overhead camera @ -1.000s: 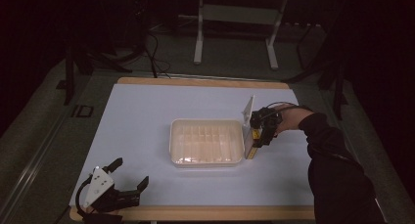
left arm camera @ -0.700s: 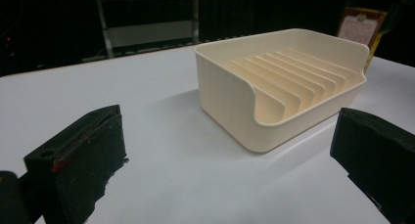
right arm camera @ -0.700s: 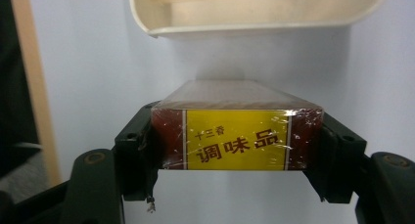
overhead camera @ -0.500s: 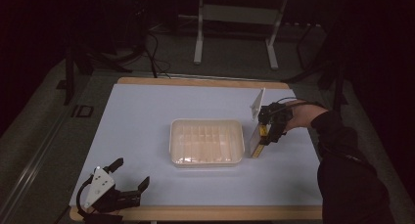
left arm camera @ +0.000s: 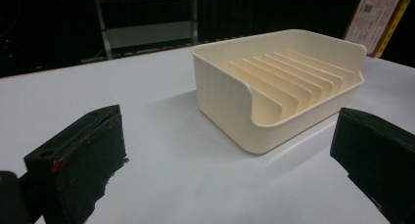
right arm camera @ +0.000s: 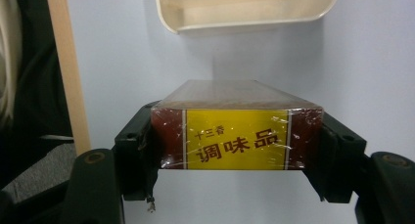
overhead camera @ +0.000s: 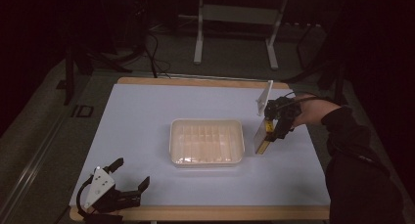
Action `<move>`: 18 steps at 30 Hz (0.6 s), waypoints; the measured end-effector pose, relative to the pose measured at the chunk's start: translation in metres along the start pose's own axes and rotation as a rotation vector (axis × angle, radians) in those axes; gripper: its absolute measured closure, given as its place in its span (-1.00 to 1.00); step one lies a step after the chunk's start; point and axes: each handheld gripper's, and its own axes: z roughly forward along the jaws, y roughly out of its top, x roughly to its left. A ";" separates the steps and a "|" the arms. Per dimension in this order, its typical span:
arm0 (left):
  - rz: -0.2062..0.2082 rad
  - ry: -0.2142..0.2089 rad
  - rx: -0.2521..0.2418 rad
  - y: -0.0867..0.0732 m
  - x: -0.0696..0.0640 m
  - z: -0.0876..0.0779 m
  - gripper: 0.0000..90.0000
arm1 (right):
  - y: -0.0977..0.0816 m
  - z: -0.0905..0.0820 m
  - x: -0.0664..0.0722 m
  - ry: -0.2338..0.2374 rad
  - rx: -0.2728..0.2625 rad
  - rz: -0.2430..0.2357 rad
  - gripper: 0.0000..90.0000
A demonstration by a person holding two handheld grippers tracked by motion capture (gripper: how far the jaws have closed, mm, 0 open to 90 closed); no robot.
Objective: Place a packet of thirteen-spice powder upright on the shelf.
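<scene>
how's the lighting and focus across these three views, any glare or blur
High view: the table is lit, its surroundings nearly black. Left gripper view: the rack is sharp with a soft shadow, the near jaws slightly soft. Right gripper view: the box is sharp, small glints on its wrap.

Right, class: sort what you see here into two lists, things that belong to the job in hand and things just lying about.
In the job:
- right gripper, shut on the box
- box with yellow label, lifted off the table
- cream rack tray, beside it

Lying about:
- left gripper, jaws open, at the table's near edge
- metal stand behind the table
</scene>
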 end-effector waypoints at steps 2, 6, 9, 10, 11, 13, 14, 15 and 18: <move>-0.002 0.001 0.000 0.000 0.000 0.000 -1.00 | 0.001 -0.007 0.002 -0.006 -0.016 -0.009 -0.29; -0.001 0.000 0.001 0.000 0.000 0.000 -1.00 | 0.003 -0.020 0.004 -0.005 -0.058 0.007 -0.29; 0.000 -0.002 0.004 0.000 -0.001 0.001 -1.00 | 0.005 -0.027 0.005 -0.010 -0.086 0.003 -0.29; -0.001 -0.003 0.003 0.000 -0.001 0.000 -1.00 | 0.006 -0.029 0.005 -0.008 -0.105 -0.002 -0.29; -0.002 -0.004 0.002 0.000 -0.001 0.000 -1.00 | 0.007 -0.030 0.006 -0.006 -0.120 -0.010 -0.29; -0.001 -0.003 0.002 0.000 -0.001 0.000 -1.00 | 0.009 -0.032 0.007 -0.008 -0.128 -0.015 -0.29; -0.002 -0.003 -0.001 0.000 0.000 0.000 -1.00 | 0.010 -0.033 0.007 -0.009 -0.134 -0.023 -0.29; -0.002 -0.004 -0.001 0.000 0.000 0.000 -1.00 | 0.014 -0.032 0.009 -0.003 -0.141 -0.033 -0.29; -0.002 -0.006 0.003 0.000 0.000 0.001 -1.00 | 0.018 -0.031 0.010 0.005 -0.150 -0.047 -0.29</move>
